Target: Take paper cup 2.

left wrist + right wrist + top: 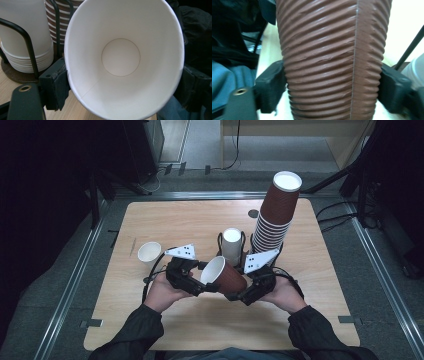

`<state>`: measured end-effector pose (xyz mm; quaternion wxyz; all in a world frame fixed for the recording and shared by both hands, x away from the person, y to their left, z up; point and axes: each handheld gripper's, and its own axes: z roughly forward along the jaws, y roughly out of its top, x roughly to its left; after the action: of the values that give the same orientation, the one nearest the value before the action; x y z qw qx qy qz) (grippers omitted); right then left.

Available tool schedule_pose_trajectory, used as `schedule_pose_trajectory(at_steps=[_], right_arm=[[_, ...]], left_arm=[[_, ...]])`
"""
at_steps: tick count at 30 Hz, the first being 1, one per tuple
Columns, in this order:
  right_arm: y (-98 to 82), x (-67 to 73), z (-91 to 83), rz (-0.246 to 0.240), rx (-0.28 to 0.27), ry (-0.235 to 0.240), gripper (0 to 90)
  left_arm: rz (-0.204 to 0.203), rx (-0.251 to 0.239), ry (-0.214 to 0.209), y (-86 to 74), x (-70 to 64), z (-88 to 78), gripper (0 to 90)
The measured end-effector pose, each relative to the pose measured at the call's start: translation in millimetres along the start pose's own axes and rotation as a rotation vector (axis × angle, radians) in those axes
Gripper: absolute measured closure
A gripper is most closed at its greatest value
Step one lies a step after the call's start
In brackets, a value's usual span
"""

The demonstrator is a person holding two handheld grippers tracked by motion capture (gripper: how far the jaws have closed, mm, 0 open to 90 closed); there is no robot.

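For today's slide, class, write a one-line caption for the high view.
Two hand-held grippers hold a brown ripple cup on its side above the wooden table, beside a tall cup stack.

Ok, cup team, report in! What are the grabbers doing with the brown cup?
Left gripper at the rim of the brown cup, cup between its jaws. Right gripper clamps the ribbed body. Cup lying sideways above table. Tall cup stack close behind.

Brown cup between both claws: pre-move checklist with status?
1. Right claw clamps the brown cup body: ok.
2. Left claw pads at the cup's rim, firm grip: cannot tell.
3. Cup empty inside: ok.
4. Cup wall uncrushed: ok.
5. Held cup apart from the brown stack and the white stack: ok.
6. White cup upright, out of the way: ok.
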<state>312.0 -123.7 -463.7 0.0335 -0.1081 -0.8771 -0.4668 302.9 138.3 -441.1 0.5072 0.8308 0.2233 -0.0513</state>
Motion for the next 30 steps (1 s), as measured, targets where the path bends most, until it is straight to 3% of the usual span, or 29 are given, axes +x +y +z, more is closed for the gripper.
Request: schedule_pose_trajectory(at_steps=[8,13,22,30], right_arm=[[-2.4,-1.9,-14.1,0.006,-0.002,-0.022,13.9],[-4.4,-2.5,-16.5,0.002,0.006,-0.031,14.1],[-9.8,-3.1,-11.9,0.007,0.014,-0.032,14.3],[-15.4,-4.2,-0.2,0.022,0.028,0.002,14.5]], left_arm=[[-0.005,0.019,0.033,-2.7,6.3,-9.9,14.3],[0.027,0.087,0.073,-3.3,6.6,-12.1,14.3],[0.049,0.169,0.091,-2.3,7.0,-8.9,14.3],[0.094,0.254,0.116,1.5,2.0,0.5,14.2]])
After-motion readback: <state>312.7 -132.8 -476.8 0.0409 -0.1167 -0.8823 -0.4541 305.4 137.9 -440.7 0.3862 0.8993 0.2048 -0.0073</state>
